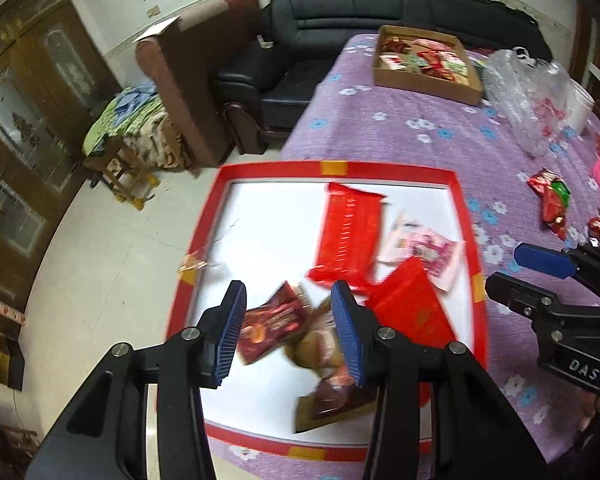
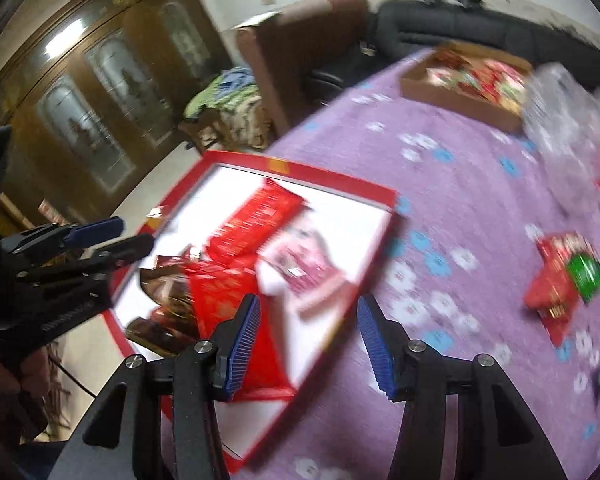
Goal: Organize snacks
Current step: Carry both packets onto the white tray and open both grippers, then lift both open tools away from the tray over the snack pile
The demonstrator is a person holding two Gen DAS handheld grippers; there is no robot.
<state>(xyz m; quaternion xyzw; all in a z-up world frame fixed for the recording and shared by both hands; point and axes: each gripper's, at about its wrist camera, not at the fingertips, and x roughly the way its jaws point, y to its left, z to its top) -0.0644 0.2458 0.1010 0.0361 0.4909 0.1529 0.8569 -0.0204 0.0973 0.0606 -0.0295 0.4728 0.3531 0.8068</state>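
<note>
1. Your left tongs [image 1: 290,312] hang spread apart and empty over the red-rimmed tray [image 1: 396,169] at the worktop's [image 1: 400,140] near edge.
2. Your right tongs [image 2: 308,336] gape empty beside it.
3. Snack packets [image 1: 350,236] lie inside the tray.

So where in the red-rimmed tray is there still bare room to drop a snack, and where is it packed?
The red-rimmed tray is bare along its far-left white floor, between the left rim and the long red packet. The near-right half is crowded: brown packets, red pouch, pink packet. The purple cloth beyond the tray is also free.
</note>
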